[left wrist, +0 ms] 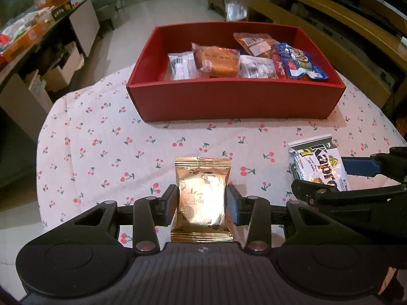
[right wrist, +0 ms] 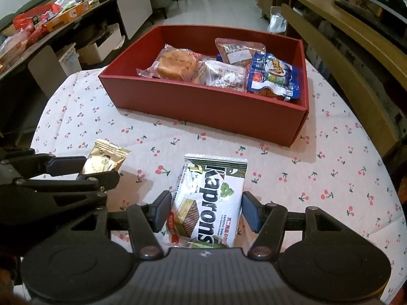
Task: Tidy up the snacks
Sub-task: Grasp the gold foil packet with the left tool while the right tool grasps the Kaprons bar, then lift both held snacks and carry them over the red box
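A gold foil snack packet (left wrist: 202, 198) lies on the cherry-print tablecloth between the fingers of my left gripper (left wrist: 201, 204); the pads touch its sides. A white and green Kaprons wafer packet (right wrist: 208, 200) lies between the fingers of my right gripper (right wrist: 206, 212); the left pad touches it and a small gap shows at the right pad. The red box (left wrist: 229, 99) stands at the far side of the table and holds several wrapped snacks. The wafer packet (left wrist: 318, 165) and the right gripper show at the right of the left wrist view. The gold packet (right wrist: 104, 161) shows in the right wrist view.
The round table's edge (left wrist: 43, 172) curves off at left and right. A cluttered dark sideboard (left wrist: 33, 33) stands at the far left. A wooden bench or shelf unit (right wrist: 343, 76) runs along the right side. Tiled floor lies beyond the box.
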`<state>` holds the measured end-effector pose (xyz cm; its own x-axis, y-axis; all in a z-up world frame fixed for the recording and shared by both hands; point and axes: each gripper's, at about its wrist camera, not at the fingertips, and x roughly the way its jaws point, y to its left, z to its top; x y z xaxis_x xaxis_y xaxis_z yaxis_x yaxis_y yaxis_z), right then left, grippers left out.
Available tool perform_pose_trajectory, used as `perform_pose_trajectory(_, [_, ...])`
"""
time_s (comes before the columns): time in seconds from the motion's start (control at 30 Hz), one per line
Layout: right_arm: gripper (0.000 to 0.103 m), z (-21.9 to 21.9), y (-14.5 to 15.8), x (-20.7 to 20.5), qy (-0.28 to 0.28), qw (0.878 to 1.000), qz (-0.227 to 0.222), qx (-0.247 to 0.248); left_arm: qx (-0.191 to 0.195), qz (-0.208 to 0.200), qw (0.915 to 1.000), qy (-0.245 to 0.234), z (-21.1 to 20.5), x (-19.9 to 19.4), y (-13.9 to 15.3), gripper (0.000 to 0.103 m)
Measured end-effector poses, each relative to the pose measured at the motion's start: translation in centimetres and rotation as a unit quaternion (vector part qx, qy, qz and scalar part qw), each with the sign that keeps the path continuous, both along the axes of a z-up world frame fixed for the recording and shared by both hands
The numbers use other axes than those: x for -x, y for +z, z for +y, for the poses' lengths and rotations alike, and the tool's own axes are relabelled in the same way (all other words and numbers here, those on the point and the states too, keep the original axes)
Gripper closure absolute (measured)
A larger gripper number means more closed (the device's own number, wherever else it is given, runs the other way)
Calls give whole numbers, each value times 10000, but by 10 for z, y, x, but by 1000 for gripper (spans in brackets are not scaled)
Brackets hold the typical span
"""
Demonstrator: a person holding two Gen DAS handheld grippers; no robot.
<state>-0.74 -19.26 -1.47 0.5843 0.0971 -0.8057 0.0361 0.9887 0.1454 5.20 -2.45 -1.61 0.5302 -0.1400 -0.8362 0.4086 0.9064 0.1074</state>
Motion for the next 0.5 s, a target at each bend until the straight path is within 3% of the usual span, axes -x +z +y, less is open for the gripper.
perform_pose_trajectory(0.5, [30,-3,12,-5,-57,9997,-226,94,-108,-406,9991,-23,-7,-3,13,54])
